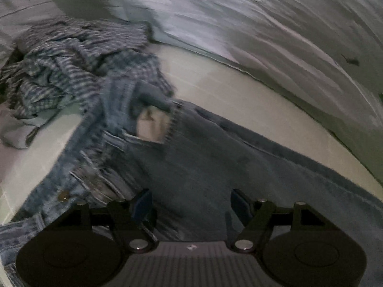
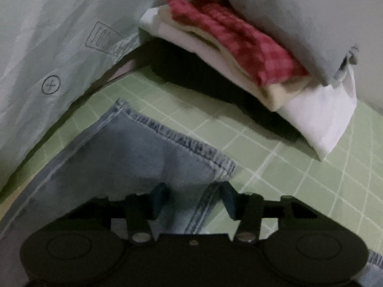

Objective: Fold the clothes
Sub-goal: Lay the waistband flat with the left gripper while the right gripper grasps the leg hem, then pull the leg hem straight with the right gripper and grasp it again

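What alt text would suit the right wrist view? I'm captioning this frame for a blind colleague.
An open right gripper hovers over the hem end of a light blue jeans leg lying flat on a green grid mat. Behind it sits a stack of folded clothes, with a red checked piece among white, cream and grey ones.

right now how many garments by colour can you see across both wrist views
Blue denim jeans: 1, waist in the left wrist view, leg hem in the right
Blue-and-white checked shirt, crumpled: 1
Red checked folded cloth: 1
Cream folded cloth: 1
White folded cloth: 1
Grey folded cloth: 1
Total: 6, layers deeper in the stack cannot be told
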### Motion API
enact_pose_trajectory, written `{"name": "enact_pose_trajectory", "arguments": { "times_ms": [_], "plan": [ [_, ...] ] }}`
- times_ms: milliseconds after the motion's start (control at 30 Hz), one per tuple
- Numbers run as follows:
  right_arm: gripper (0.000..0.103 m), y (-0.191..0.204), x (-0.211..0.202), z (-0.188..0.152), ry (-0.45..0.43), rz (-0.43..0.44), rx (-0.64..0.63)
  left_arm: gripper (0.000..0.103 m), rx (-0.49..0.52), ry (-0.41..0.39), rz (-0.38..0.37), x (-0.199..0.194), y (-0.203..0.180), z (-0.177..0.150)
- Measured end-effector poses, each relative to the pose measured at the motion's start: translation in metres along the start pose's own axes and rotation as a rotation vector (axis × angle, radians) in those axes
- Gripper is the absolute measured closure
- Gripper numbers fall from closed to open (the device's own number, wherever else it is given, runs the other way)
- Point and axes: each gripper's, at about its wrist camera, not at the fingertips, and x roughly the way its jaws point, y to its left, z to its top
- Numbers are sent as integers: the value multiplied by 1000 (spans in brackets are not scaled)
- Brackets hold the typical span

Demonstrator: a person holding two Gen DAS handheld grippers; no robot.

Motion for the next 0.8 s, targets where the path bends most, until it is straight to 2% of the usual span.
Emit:
{"name": "enact_pose_trajectory", "arguments": {
  "times_ms": [33, 67, 133, 267, 333, 400, 433, 500, 533, 567, 700, 800],
  "plan": [
    [63, -1, 0, 0, -4, -5, -11, 29, 24, 3, 0, -1, -4, -2],
    [78, -2, 1, 0, -9, -10, -21, 29, 49, 5, 1, -1, -8, -4],
    [87, -4, 1, 0, -18, -19, -43, 29, 111, 5, 15, -2, -13, -8],
    [93, -9, 3, 0, -36, -42, -86, 29, 157, -4, 56, -6, -10, -9],
    [94, -17, 5, 2, -50, -105, -90, 28, 144, -10, 74, -9, -1, -8],
    [94, -28, 8, 7, -41, -126, -49, 27, 114, -7, 91, -10, 9, -7],
    [92, -33, 9, 11, -35, -130, -27, 27, 94, -2, 100, -10, 15, -7],
    [74, -40, 9, 16, -25, -134, -11, 27, 60, 7, 111, -9, 26, -8],
    [50, -42, 8, 18, -21, -135, -14, 27, 42, 10, 117, -9, 32, -9],
    [35, -44, 6, 20, -19, -135, -18, 27, 25, 12, 122, -9, 38, -11],
    [18, -50, -25, 13, -53, -67, -49, 26, -50, 5, 119, -17, 56, -19],
    [14, -54, -52, 1, -55, 3, -54, 26, -101, -6, 93, -26, 64, -32]
  ]
}}
